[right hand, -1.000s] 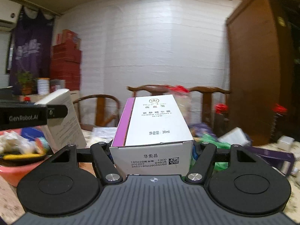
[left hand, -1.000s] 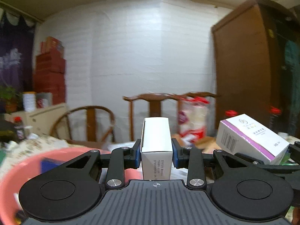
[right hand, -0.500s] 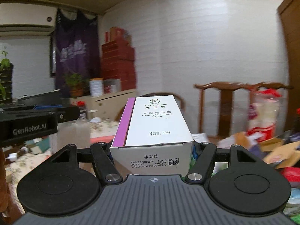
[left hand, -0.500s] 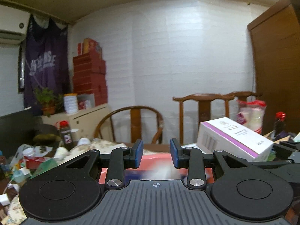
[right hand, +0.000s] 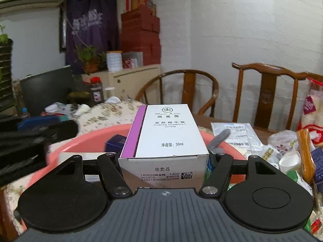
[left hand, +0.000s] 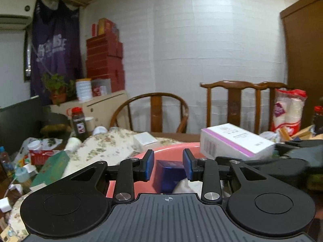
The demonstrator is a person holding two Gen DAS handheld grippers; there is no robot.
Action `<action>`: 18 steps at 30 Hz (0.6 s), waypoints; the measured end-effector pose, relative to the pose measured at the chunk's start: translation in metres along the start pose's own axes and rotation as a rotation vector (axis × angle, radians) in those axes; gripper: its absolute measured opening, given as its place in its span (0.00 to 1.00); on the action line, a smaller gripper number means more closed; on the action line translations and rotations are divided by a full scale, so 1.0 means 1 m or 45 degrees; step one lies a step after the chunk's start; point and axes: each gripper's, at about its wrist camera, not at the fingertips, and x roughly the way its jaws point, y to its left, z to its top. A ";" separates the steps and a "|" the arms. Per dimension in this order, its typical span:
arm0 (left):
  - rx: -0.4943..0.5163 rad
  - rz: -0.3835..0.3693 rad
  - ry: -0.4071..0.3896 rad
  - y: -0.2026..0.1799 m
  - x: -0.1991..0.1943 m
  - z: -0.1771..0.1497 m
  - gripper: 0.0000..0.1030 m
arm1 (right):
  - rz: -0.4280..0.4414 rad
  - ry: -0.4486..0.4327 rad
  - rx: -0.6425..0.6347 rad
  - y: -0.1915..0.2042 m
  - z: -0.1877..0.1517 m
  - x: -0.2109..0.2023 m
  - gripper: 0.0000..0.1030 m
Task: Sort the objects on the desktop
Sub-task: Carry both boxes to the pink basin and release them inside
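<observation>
Left gripper (left hand: 168,168) above the pink basin (left hand: 171,148) — fingers apart, holding nothing, a blue box (left hand: 168,175) in the basin below. Right gripper (right hand: 164,161) over the same basin, fingers squeezing the white-and-purple serum box (right hand: 165,141) — off the desk.

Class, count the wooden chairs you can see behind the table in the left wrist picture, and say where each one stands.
2. A round-backed wooden chair stands behind the table's middle; a straight-backed wooden chair stands to its right, beside the bag of paper cups. Clutter may hide others.
</observation>
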 end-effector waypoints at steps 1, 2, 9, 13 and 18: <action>0.008 -0.008 0.000 -0.003 -0.001 0.001 0.40 | -0.015 0.022 -0.002 -0.003 -0.003 0.003 0.69; 0.015 -0.016 -0.002 -0.005 -0.002 0.000 0.49 | -0.026 0.047 -0.006 -0.003 -0.007 0.006 0.69; 0.118 0.038 0.016 -0.023 0.012 -0.008 0.48 | -0.005 0.167 0.011 -0.001 -0.014 0.024 0.71; 0.057 0.083 0.113 -0.006 0.037 -0.014 0.58 | 0.040 0.231 0.084 -0.009 -0.015 0.028 0.80; 0.003 0.141 0.179 0.007 0.048 -0.025 0.67 | 0.104 0.177 0.139 -0.021 -0.014 0.002 0.96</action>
